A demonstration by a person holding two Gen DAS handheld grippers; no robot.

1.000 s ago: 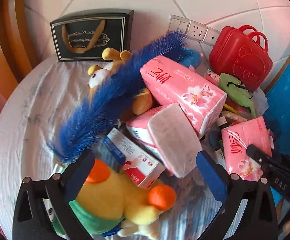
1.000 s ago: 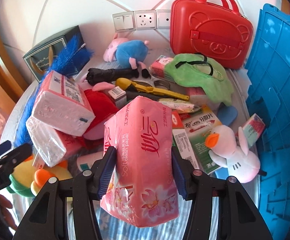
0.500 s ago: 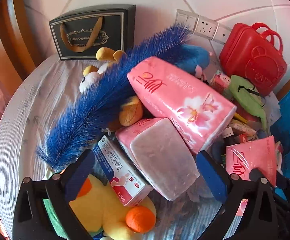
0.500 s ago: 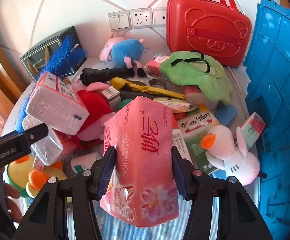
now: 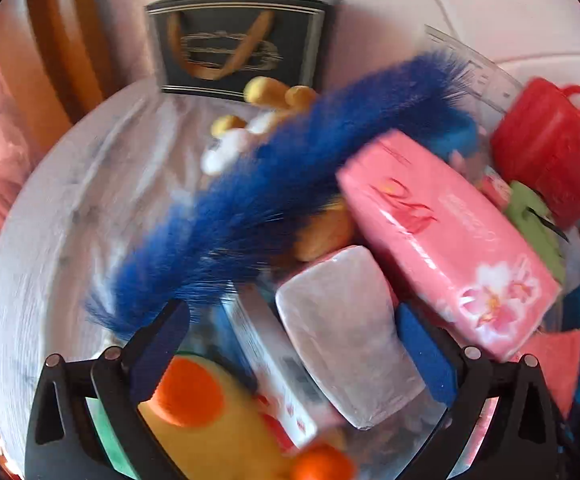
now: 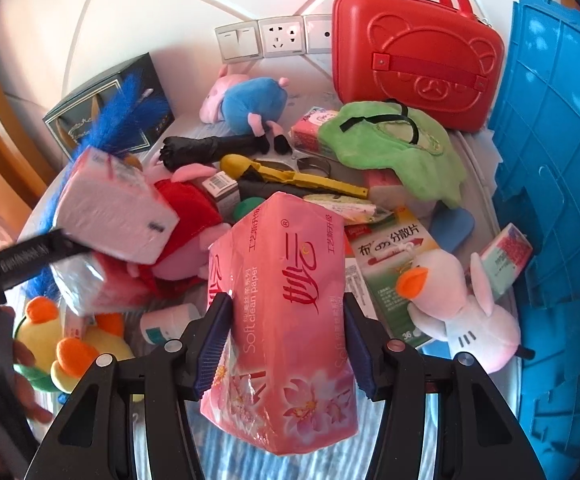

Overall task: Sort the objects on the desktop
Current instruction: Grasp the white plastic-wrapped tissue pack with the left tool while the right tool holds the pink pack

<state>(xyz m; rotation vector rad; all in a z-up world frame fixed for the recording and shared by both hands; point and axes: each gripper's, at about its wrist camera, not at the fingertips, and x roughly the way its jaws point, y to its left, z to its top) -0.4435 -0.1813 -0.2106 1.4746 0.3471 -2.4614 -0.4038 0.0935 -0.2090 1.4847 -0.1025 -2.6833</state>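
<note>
Right gripper [image 6: 285, 350]: clamped on pink tissue pack [image 6: 285, 320], lower centre. Left gripper [image 5: 290, 356]: spread over white-ended pack [image 5: 346, 332], apparently not touching (blurred). Advice: centre pads before closing.

My right gripper [image 6: 285, 350] clamps a pink tissue pack [image 6: 279, 320] between its blue pads, upright above the cluttered table. Behind it lie a yellow utility knife [image 6: 294, 176], a green eye mask [image 6: 390, 148] and a red bear case [image 6: 414, 68]; a white duck plush [image 6: 454, 304] sits just beside the blue crate [image 6: 562, 200].
</note>
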